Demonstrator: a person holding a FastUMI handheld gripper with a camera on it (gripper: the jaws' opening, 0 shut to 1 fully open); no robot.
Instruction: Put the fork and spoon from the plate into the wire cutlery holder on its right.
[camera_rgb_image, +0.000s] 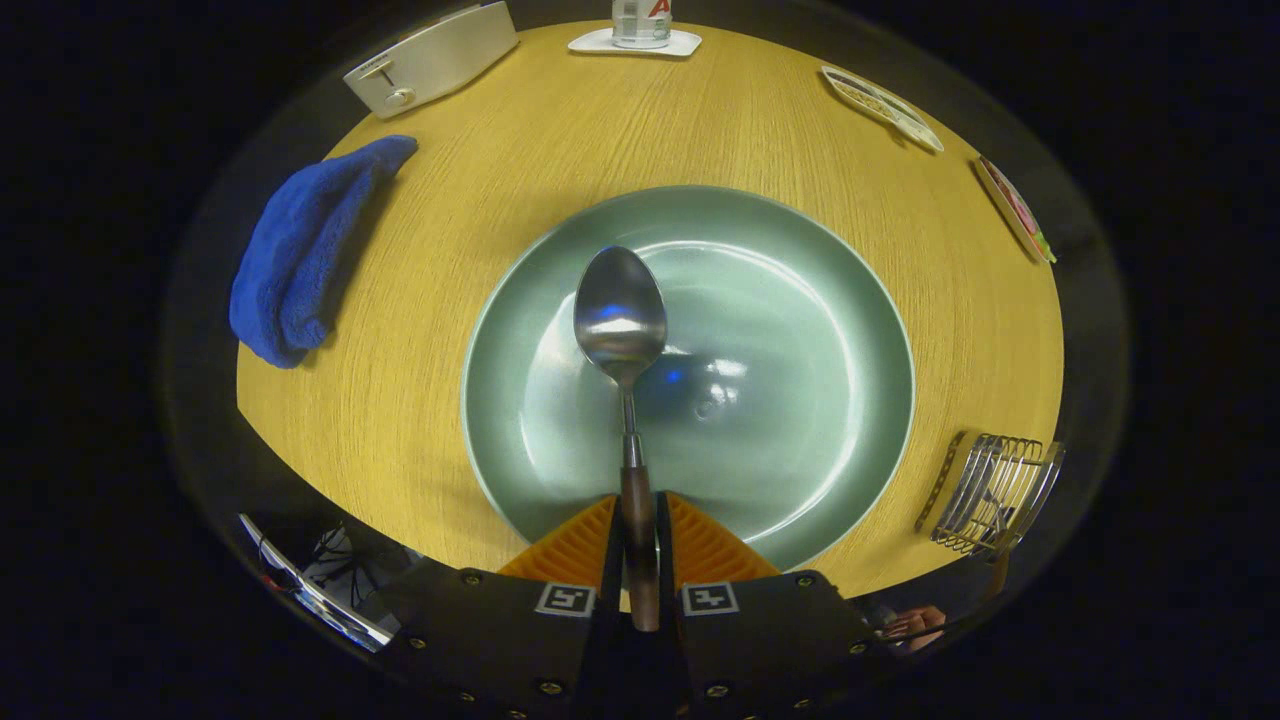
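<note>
Clearly, the gripper (638, 540) was closed on the spoon (621, 318): both fingers were pressed against the dark handle, and the bowl was held out ahead of them, above the green plate (800, 300). The wire cutlery holder (995, 492) was seen standing to the right of the plate, near the table's (700, 130) edge; something was seen through its wires, but whether it was the fork could not be told. No fork was seen on the plate.

A slip was judged the chief risk: the handle was held near its end, so the long, heavy bowl could be swung or twisted in the grip during a sideways carry. The holder's light frame could be tipped or pushed toward the edge if it were struck by the spoon, and the bowl could be caught on the wires.

Counted: one spoon, one plate, one wire holder, one blue cloth (300, 250), one pale box (432, 58), one bottle on a coaster (640, 25), two small flat dishes (880, 105) at the far right.
</note>
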